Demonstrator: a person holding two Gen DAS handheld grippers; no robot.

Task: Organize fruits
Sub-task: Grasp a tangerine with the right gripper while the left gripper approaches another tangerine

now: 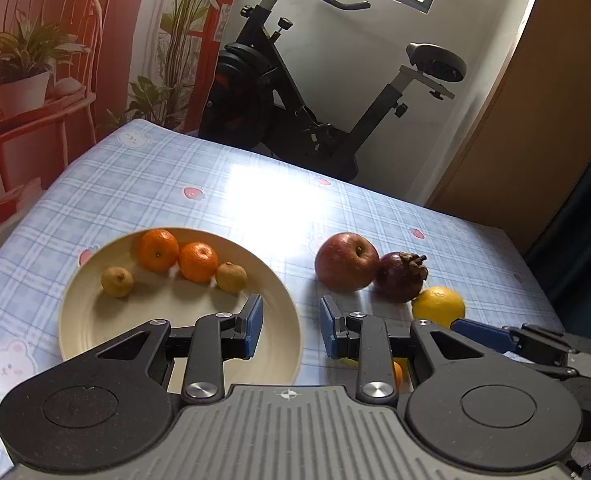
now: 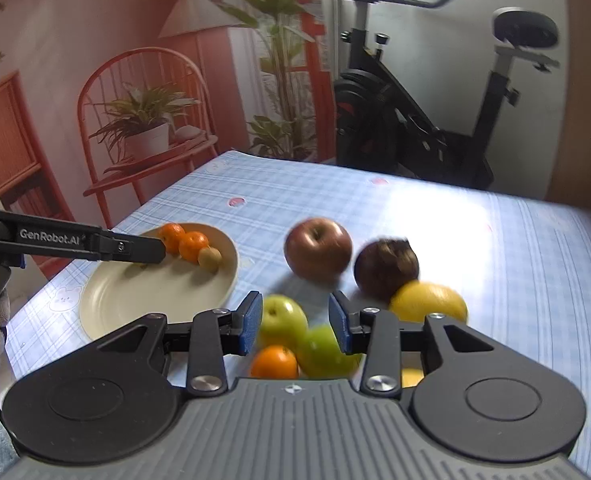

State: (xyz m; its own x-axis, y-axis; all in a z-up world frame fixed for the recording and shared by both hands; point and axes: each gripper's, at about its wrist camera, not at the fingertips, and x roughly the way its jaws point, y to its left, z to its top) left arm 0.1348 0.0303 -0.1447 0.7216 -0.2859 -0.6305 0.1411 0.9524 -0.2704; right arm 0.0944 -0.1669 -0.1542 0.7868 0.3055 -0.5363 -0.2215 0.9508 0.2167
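Right wrist view shows the right hand-held gripper [image 2: 295,322] empty with jaws slightly parted above the green apple [image 2: 281,320] lying just beside the plate [image 2: 135,308] on the table [image 2: 495,240]; widen them, descend, and clamp across its middle.

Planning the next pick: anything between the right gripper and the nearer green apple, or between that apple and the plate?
Nothing visible blocks either. The right gripper is empty, and the green apple lies just beyond its fingertips. Bare tablecloth runs from the apple to the plate; the left gripper hovers over the plate's far side.
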